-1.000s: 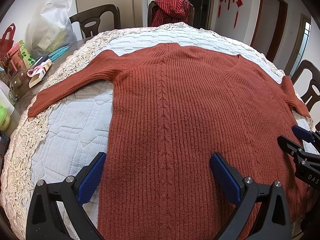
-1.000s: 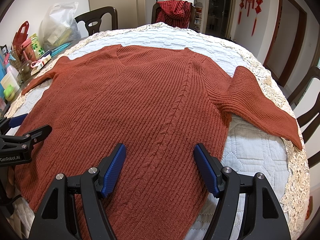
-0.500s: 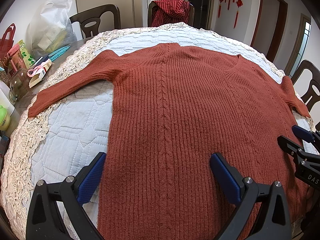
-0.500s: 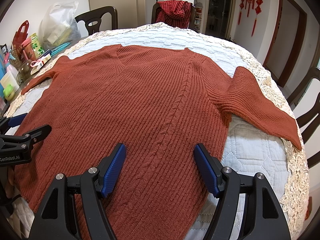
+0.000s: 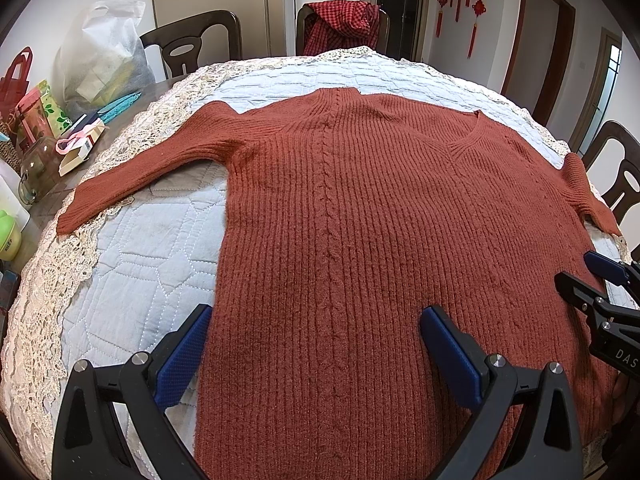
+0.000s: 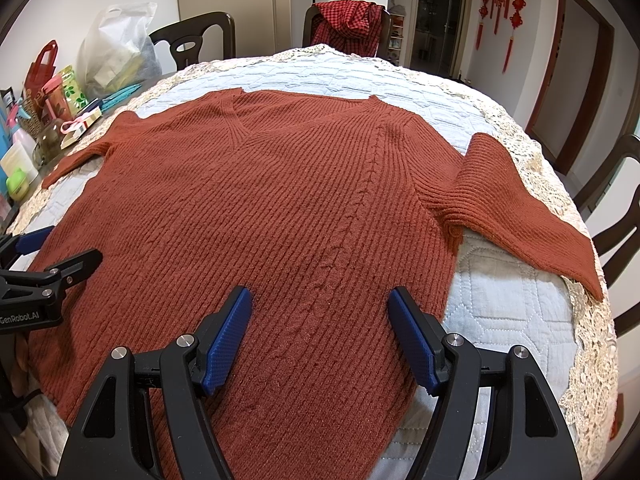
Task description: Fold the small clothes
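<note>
Left gripper (image 5: 316, 344): jaws spread wide, holding nothing, positioned over the lower body of the sweater (image 5: 360, 240). Its left blue pad sits at the sweater's left side edge; its right pad sits over the knit, right of the cable-stitch column.

Right gripper (image 6: 320, 336): jaws spread wide, holding nothing, positioned over the lower body of the sweater on its right half, both pads above the knit, straddling the other cable-stitch column.

The rust-red ribbed sweater lies flat, front up, V-neck away from the grippers, on the pale blue quilted cover (image 5: 132, 264) with lace trim. The left sleeve (image 5: 152, 168) extends outward from the sweater's left shoulder, cuff on the lace edge. The right sleeve (image 6: 520, 208) is bunched at the armpit and angles outward to the cover's right edge.

Left of the sweater, on the bare table surface: a glass jar (image 5: 36, 172), a small box with a pink ribbon (image 5: 80, 148), a white plastic bag (image 5: 102, 56).

Beyond the sweater's neckline: a chair draped with a red checked garment (image 5: 342, 26)
</note>
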### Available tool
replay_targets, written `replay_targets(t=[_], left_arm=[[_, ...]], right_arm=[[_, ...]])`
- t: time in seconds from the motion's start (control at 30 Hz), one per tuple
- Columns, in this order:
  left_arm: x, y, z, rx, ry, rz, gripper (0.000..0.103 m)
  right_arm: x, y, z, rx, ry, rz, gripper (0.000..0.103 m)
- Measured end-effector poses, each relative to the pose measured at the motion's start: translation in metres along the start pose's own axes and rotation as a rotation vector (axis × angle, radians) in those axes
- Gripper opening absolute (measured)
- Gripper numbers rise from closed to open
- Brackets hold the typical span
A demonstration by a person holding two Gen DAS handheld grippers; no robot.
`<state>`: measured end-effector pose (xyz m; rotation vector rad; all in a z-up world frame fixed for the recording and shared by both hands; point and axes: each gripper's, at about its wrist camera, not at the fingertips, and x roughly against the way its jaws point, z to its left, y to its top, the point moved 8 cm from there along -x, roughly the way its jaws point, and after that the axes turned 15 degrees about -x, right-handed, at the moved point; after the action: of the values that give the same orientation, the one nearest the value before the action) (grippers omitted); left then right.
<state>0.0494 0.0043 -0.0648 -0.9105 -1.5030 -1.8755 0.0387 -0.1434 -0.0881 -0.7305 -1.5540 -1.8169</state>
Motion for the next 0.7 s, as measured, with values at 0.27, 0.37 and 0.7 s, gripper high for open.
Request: replay_targets(t=[0.27, 0.37, 0.7], left_arm=[[-0.0002, -0.0001, -0.0007, 0.0, 0.001, 0.0, 0.103], [-0.0001, 0.0002, -0.001, 0.0, 0.001, -0.001, 0.103], [-0.0005, 0.0012, -0.0022, -0.003, 0.005, -0.005, 0.103]], right_arm=[[0.0001, 0.0001, -0.0008, -0.002, 0.001, 0.001, 0.071], [0.0001, 0.0001, -0.0006, -0.002, 0.001, 0.001, 0.071], [0.0, -0.0003, -0.001, -0.002, 0.001, 0.001, 0.071]])
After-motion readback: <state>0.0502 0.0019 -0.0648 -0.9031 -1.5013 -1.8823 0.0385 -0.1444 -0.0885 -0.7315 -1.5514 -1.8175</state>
